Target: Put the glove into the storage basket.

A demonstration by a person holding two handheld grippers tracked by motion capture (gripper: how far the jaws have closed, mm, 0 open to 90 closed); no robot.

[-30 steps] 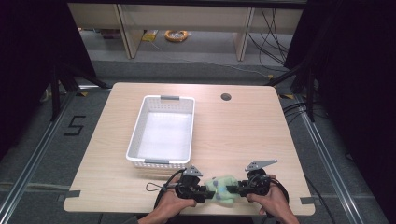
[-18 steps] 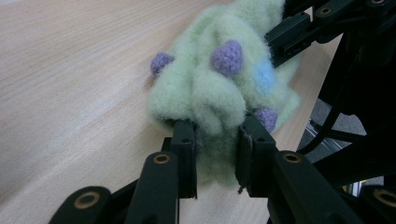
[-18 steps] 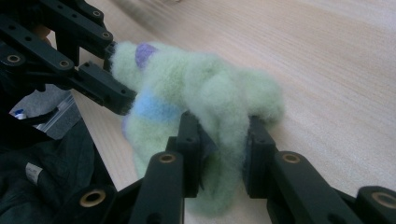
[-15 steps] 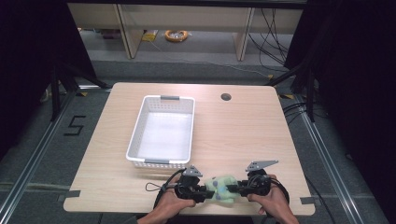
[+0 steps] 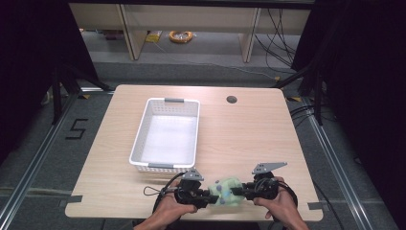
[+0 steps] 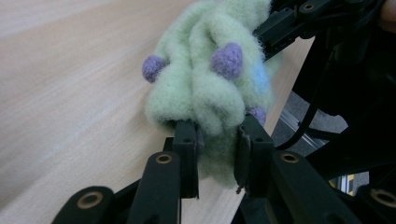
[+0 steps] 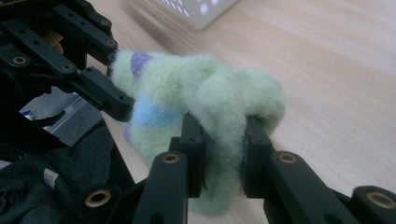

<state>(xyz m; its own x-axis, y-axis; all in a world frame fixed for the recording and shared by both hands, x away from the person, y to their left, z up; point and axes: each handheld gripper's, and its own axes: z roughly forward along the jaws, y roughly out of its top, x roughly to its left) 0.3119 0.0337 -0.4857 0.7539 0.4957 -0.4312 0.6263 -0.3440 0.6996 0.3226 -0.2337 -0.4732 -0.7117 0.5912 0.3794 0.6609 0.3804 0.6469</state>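
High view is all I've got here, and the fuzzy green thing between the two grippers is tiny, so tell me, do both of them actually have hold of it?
Observer: Yes. The left gripper has a fold of the green fuzzy toy pinched between its pads.
Operator: And the right?
Observer: The right gripper squeezes another fold of it from the opposite end.
Operator: Any markings on it?
Observer: Purple knobs stick out of the fleece, and there is a light blue patch.
Operator: Where's the basket from there?
Observer: A corner of the white basket sits beyond the toy in the right gripper view.
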